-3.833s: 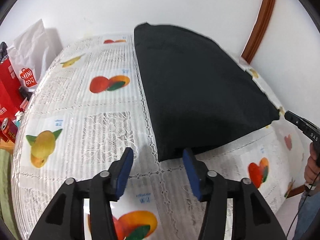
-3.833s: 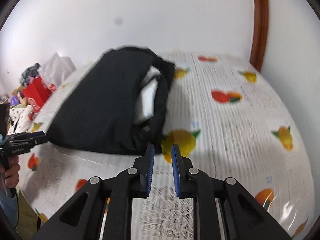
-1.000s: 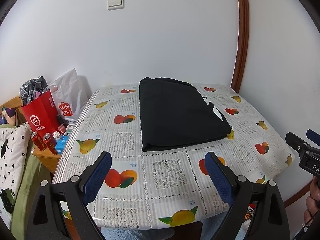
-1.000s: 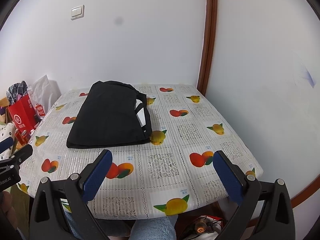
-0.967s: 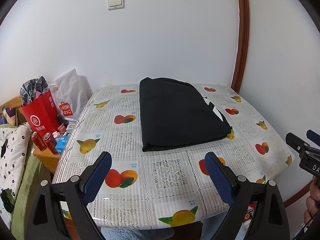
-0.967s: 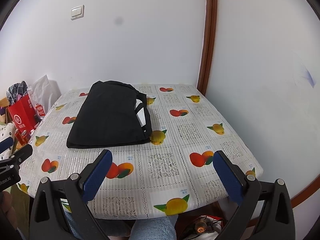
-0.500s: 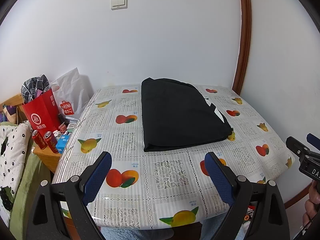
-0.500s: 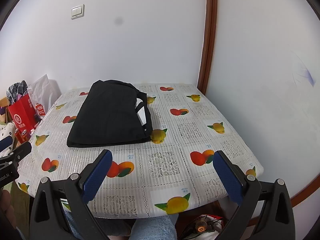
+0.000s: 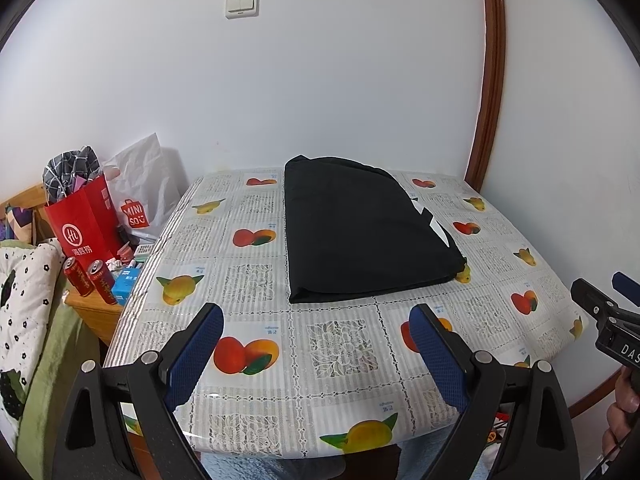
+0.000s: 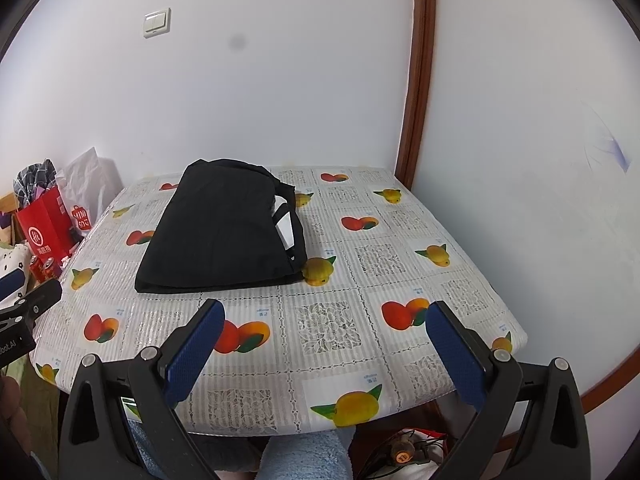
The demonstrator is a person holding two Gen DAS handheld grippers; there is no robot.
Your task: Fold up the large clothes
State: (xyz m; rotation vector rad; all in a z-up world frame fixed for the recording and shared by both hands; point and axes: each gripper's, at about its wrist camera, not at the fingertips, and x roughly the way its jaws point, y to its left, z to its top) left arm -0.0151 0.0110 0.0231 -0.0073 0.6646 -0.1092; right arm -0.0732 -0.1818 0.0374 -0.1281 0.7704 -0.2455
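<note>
Both cameras sat behind their own fingers, held back off the near edge of the counter (image 9: pixel 340 376) and raised a little above it, facing the far wall. The left wrist view looked from nearer the near-left corner, taking in the red bag (image 9: pixel 86 220) beyond the counter's left edge. The right wrist view looked from nearer the near-right corner, with the brown door frame (image 10: pixel 418 76) by the far-right corner. Both views shared the whole counter top, the folded black garment (image 9: pixel 360 236) at its far middle, and the wall switch (image 10: pixel 157 22). Each view caught the other gripper at its side margin: the right gripper (image 9: pixel 608 300) in the left view, the left gripper (image 10: pixel 24 300) in the right view.
</note>
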